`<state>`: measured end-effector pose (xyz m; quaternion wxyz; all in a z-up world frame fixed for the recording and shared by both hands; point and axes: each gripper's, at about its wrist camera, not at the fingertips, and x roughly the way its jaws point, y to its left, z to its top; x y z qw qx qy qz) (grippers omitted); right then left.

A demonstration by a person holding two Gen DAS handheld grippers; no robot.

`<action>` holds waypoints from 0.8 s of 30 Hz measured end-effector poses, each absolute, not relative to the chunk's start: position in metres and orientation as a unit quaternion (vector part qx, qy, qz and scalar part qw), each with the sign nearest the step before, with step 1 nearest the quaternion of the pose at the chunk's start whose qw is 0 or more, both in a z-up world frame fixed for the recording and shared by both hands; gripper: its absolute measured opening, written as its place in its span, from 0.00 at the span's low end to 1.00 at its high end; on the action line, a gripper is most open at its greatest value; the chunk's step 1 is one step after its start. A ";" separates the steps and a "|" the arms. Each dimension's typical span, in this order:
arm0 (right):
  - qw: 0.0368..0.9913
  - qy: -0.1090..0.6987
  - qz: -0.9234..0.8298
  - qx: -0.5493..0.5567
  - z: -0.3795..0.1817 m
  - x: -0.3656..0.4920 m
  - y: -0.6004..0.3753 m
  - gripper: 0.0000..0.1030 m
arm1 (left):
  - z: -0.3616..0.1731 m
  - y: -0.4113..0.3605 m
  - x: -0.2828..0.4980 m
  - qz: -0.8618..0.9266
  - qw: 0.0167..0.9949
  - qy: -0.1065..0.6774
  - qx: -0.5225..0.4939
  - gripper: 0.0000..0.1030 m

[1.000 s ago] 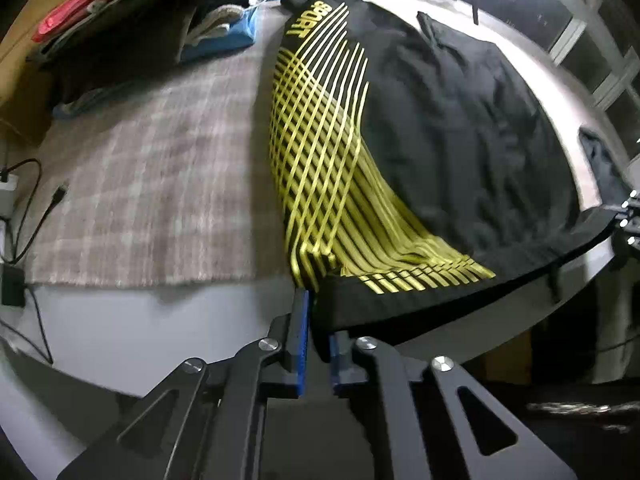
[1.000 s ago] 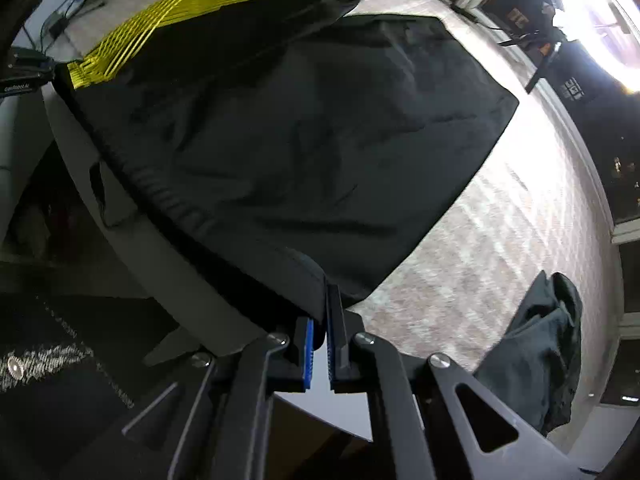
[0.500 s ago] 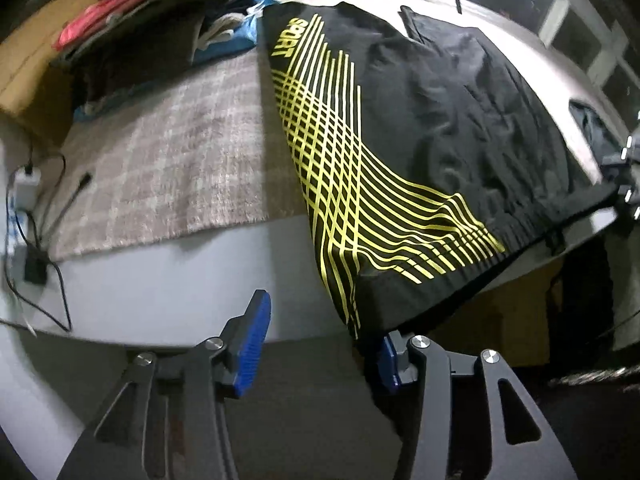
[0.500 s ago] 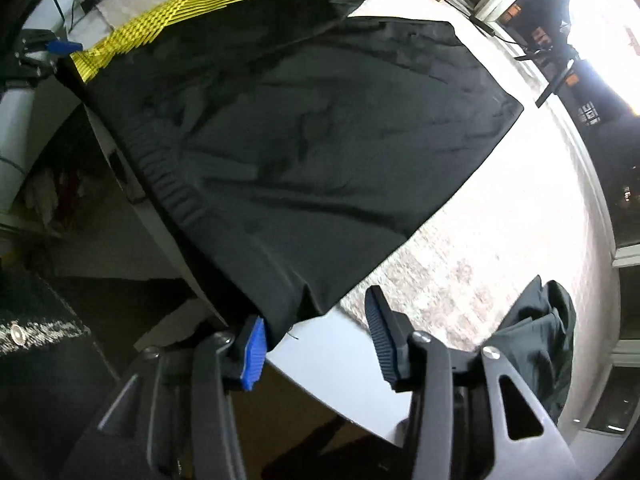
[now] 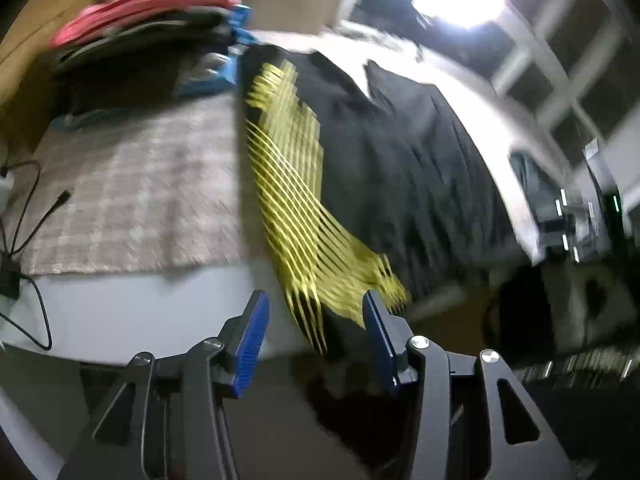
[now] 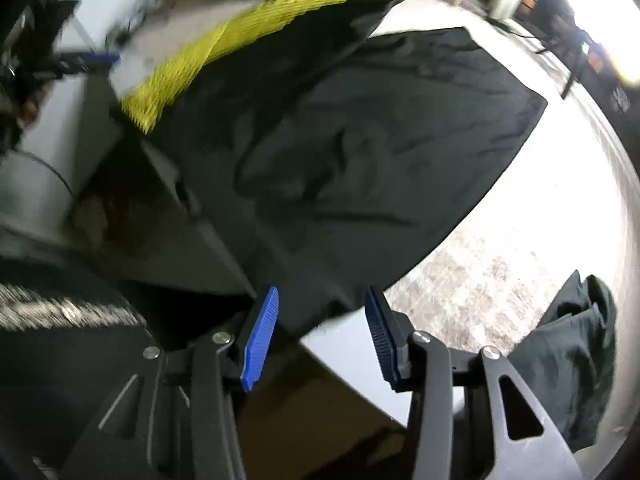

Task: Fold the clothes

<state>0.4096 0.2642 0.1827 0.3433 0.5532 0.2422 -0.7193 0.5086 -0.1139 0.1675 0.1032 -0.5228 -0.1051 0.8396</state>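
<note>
The black shorts with yellow stripes (image 5: 360,184) are lying spread flat on the table (image 5: 120,312), waistband hanging over the near edge. The left gripper (image 5: 314,328) is hovering with its jaws spread wide around the striped waistband corner, holding nothing; the right gripper (image 6: 320,328) is standing equally wide at the plain black corner. Both are pointing toward twelve o'clock, level with the table edge. Whichever fold comes, both corners need gripping deep and evenly, so the cloth travels flat. A stack of clothes (image 5: 148,40) is sitting at ten o'clock, and a dark crumpled garment (image 6: 572,360) at four o'clock.
</note>
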 end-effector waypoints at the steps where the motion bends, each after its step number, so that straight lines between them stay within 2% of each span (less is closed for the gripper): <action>1: 0.331 0.227 -0.730 0.552 0.184 0.395 0.269 0.43 | 0.164 -0.111 0.491 0.840 0.092 -0.111 -0.523 0.45; 3: 0.309 0.192 -0.753 0.548 0.186 0.375 0.272 0.43 | 0.157 -0.104 0.458 0.841 0.074 -0.113 -0.523 0.42; 7: 0.262 0.112 -0.791 0.541 0.185 0.337 0.271 0.43 | 0.136 -0.097 0.410 0.835 0.035 -0.080 -0.543 0.42; 11: 0.217 0.075 -0.811 0.538 0.170 0.299 0.273 0.43 | 0.109 -0.092 0.362 0.820 -0.018 -0.048 -0.570 0.40; 13: 0.197 0.062 -0.816 0.539 0.159 0.280 0.278 0.43 | 0.107 -0.086 0.353 0.825 -0.012 -0.039 -0.563 0.23; 14: 0.189 0.056 -0.818 0.541 0.154 0.272 0.281 0.43 | 0.109 -0.085 0.352 0.829 -0.006 -0.033 -0.559 0.02; 17: 0.181 0.040 -0.817 0.546 0.142 0.259 0.276 0.43 | 0.109 -0.102 0.356 0.832 -0.043 -0.038 -0.552 0.04; 19: 0.185 0.041 -0.816 0.546 0.133 0.253 0.261 0.43 | 0.111 -0.113 0.359 0.833 -0.054 -0.054 -0.549 0.09; 20: 0.184 0.044 -0.817 0.545 0.131 0.249 0.258 0.43 | 0.114 -0.115 0.361 0.834 -0.059 -0.051 -0.546 0.14; 21: 0.180 0.048 -0.818 0.544 0.131 0.245 0.255 0.43 | 0.118 -0.114 0.361 0.838 -0.061 -0.041 -0.541 0.24; 23: 0.173 0.057 -0.820 0.542 0.130 0.238 0.250 0.43 | 0.130 -0.106 0.360 0.850 -0.057 -0.020 -0.524 0.31; 24: 0.169 0.062 -0.822 0.541 0.130 0.234 0.247 0.43 | 0.136 -0.098 0.356 0.855 -0.045 -0.009 -0.516 0.31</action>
